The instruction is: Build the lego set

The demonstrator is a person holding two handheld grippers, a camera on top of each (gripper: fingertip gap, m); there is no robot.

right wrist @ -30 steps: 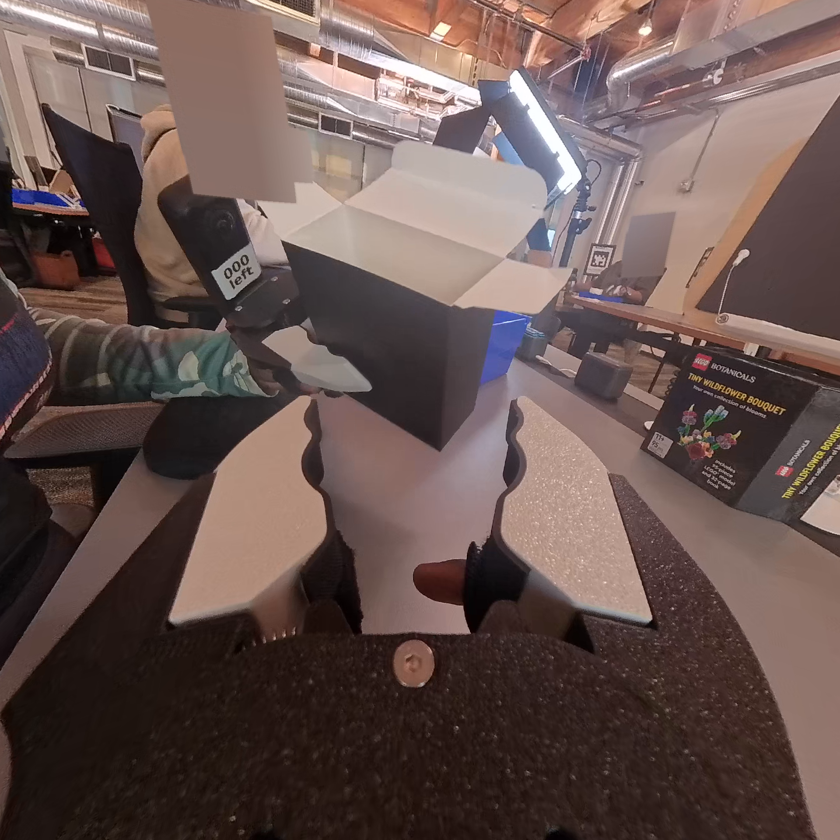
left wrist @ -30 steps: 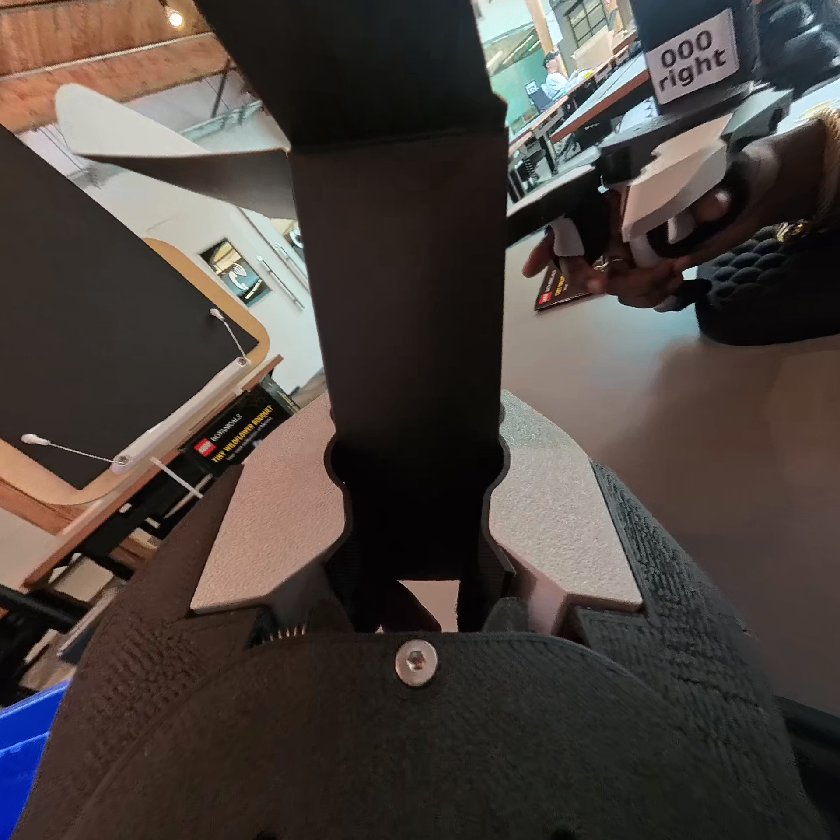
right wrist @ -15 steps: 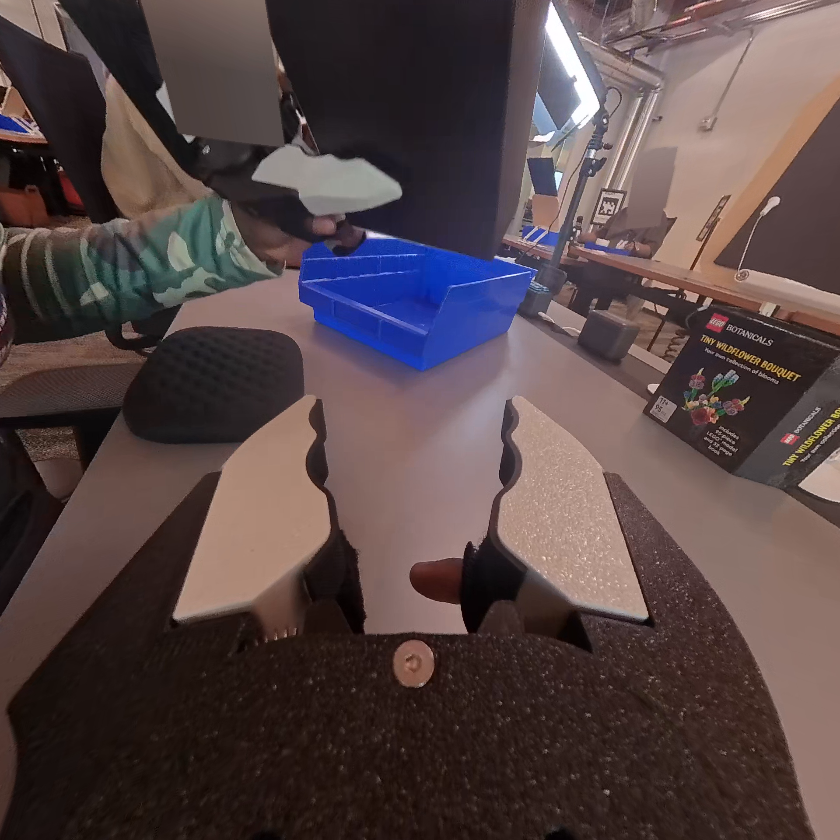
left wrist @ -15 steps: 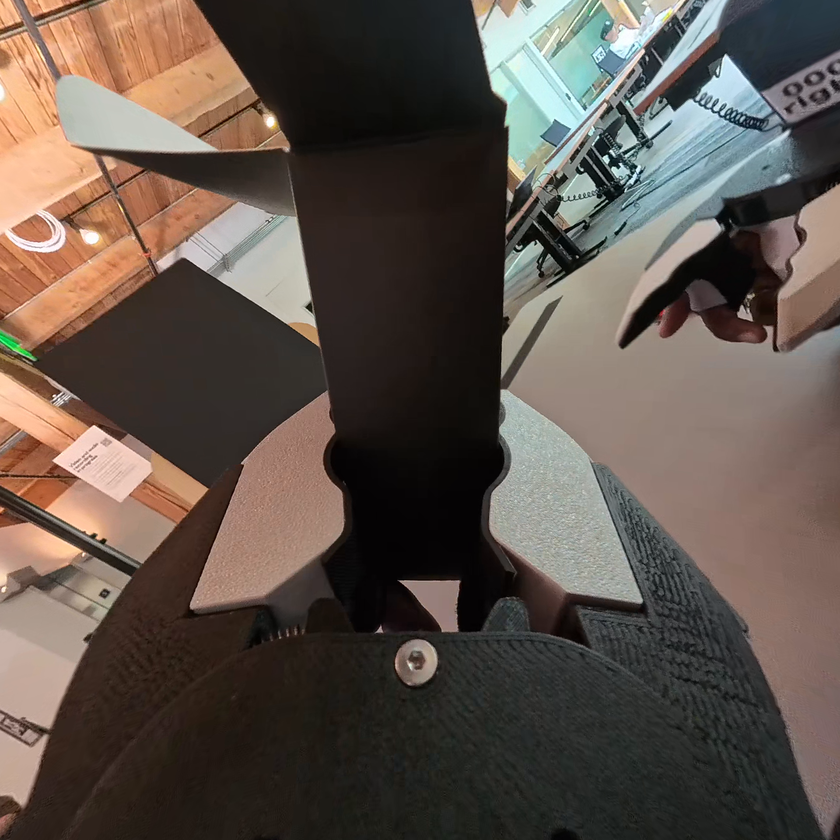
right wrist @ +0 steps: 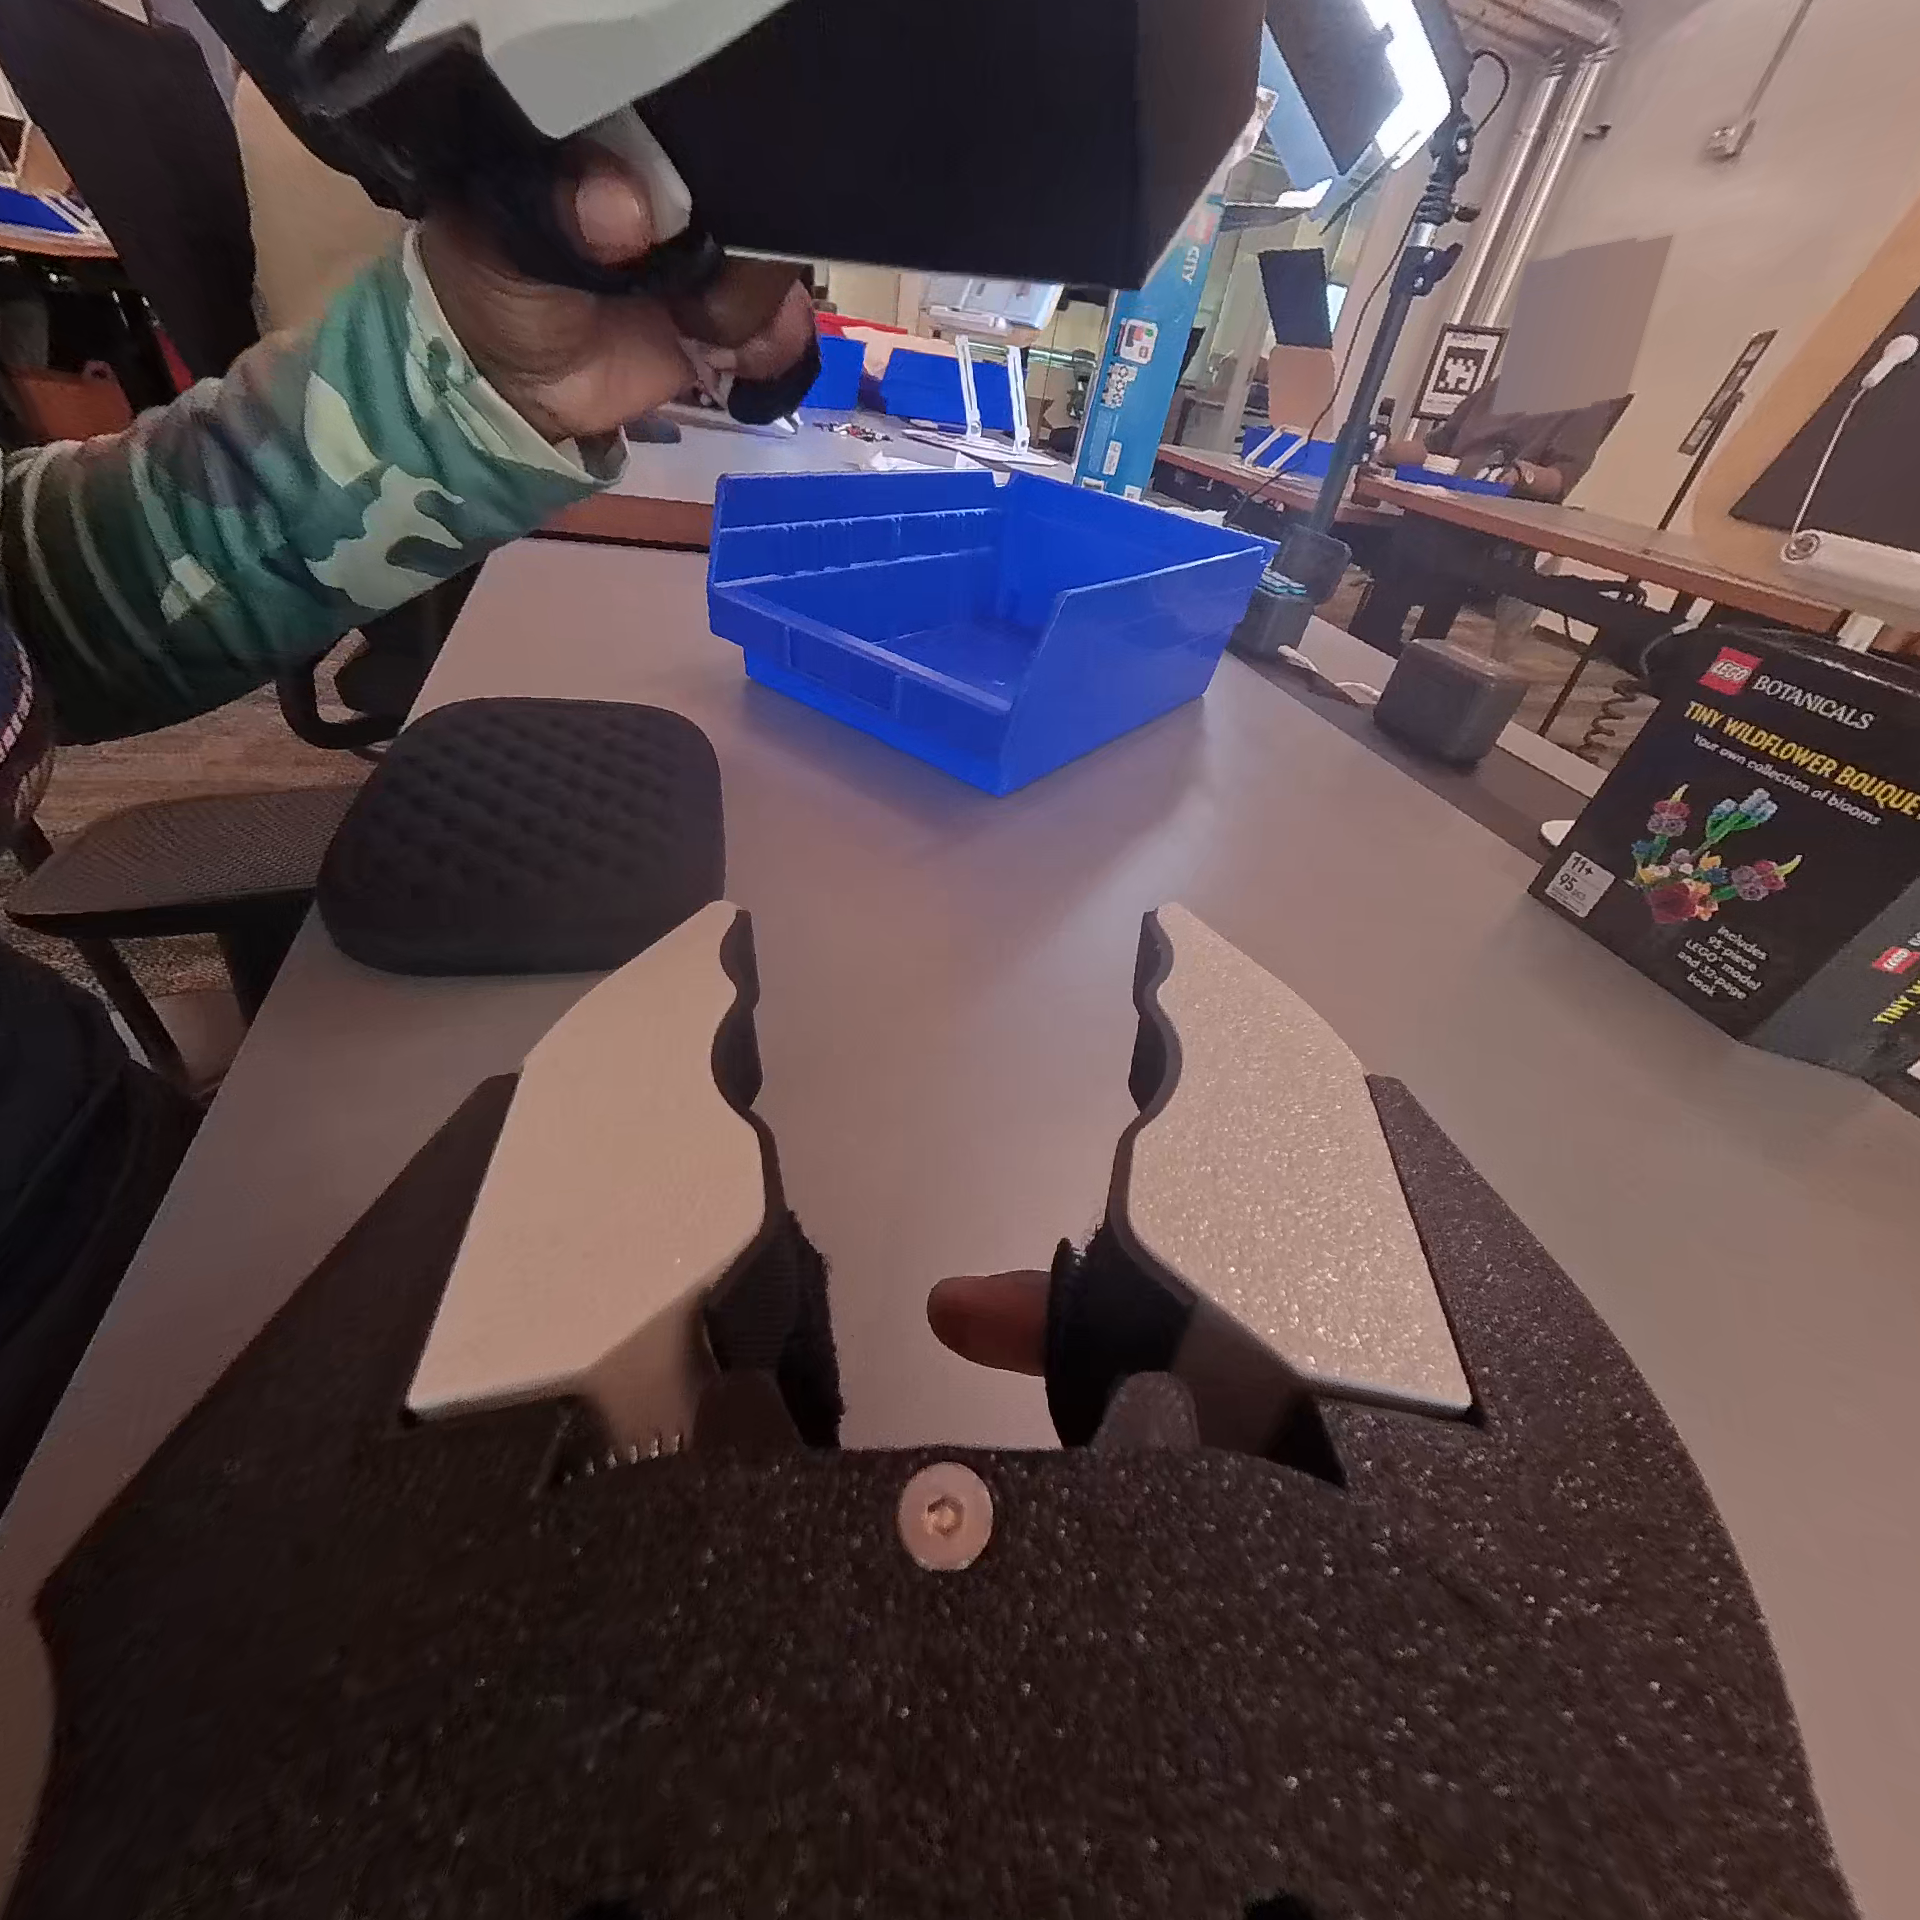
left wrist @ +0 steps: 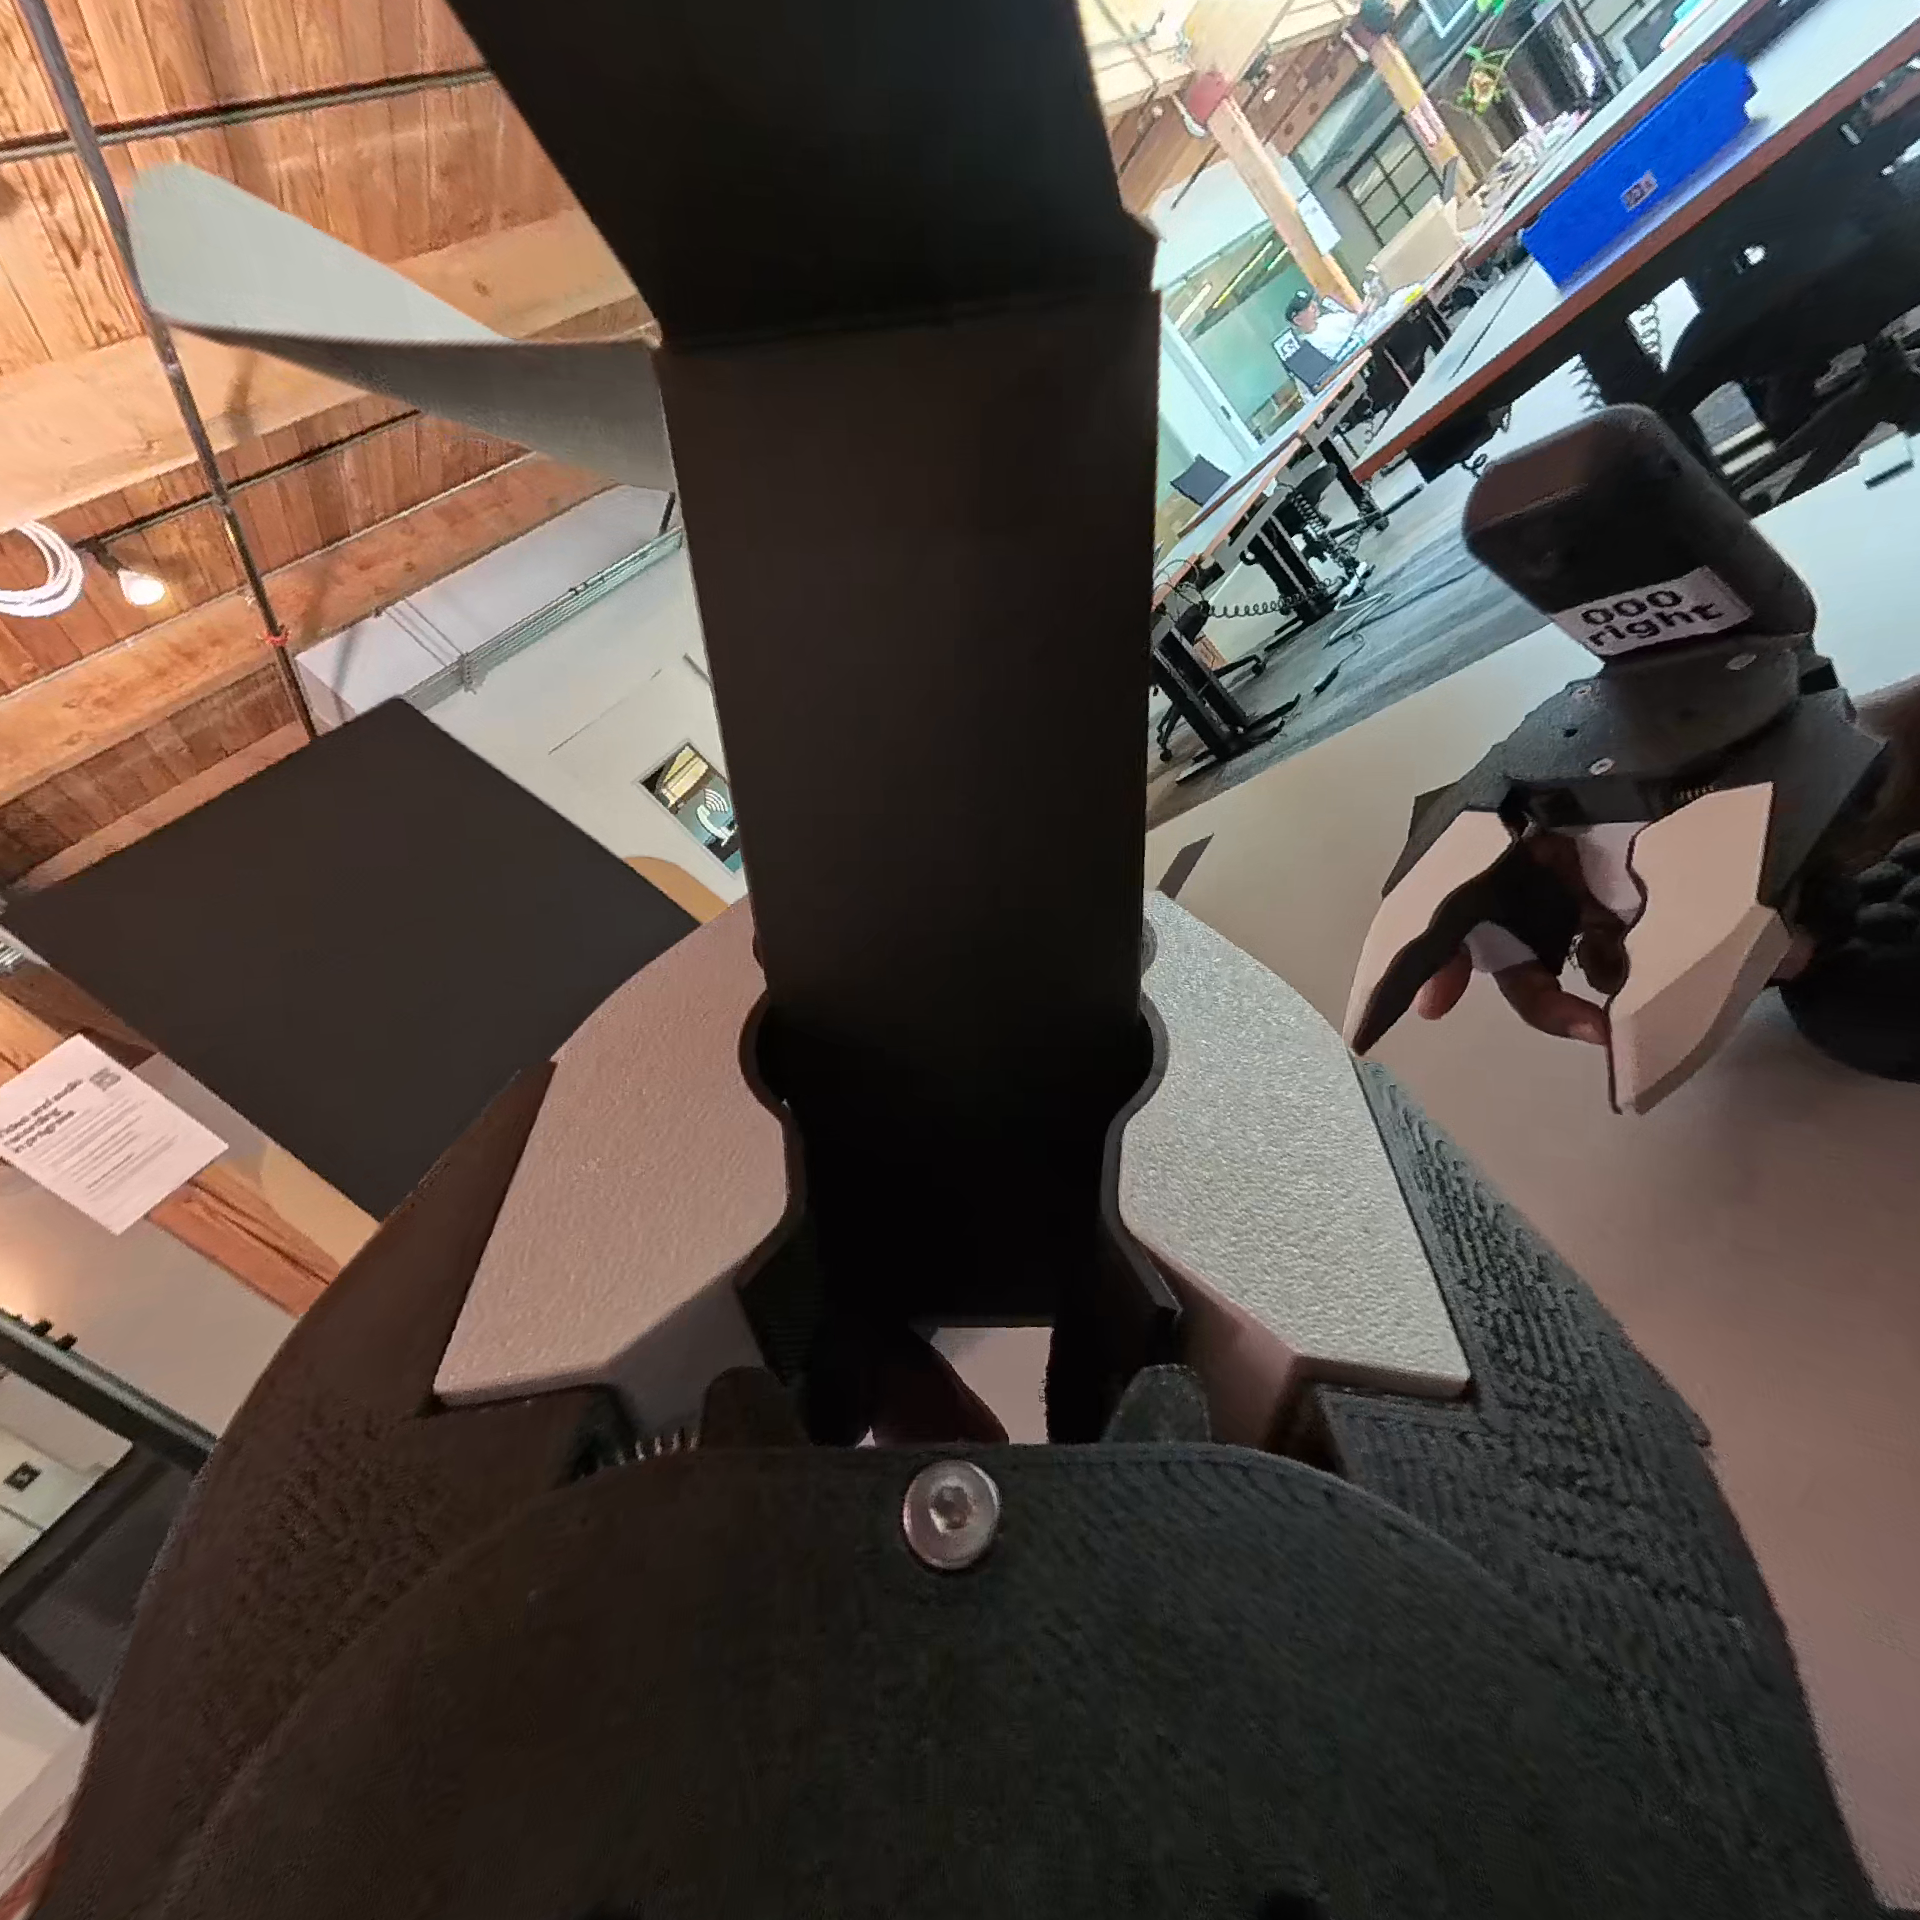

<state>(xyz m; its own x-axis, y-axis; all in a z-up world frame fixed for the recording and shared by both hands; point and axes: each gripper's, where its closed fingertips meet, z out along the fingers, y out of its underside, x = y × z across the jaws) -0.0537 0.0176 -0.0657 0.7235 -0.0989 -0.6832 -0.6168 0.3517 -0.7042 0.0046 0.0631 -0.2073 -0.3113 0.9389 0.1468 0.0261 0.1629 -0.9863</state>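
My left gripper (left wrist: pixel 951 935) is shut on a black cardboard box (left wrist: pixel 925 623) with open grey flaps and holds it high, tilted over the table. In the right wrist view the same box (right wrist: pixel 935 125) hangs at the top, above a blue plastic bin (right wrist: pixel 966 634). My right gripper (right wrist: pixel 940 935) is open and empty, low over the grey table (right wrist: pixel 935 862). It also shows in the left wrist view (left wrist: pixel 1496 997), off to the right of the box. A second black lego box (right wrist: pixel 1756 831) with a flower picture stands at the right.
A black padded rest (right wrist: pixel 530 831) lies at the table's left edge. A person's camouflage sleeve (right wrist: pixel 260 520) reaches in from the left. A light stand (right wrist: pixel 1382 343) and a small grey block (right wrist: pixel 1455 696) stand behind the bin. Other tables sit farther back.
The left gripper has lifted and tilted the black box from table height to above the blue bin. The right gripper has stayed open, low over the table.
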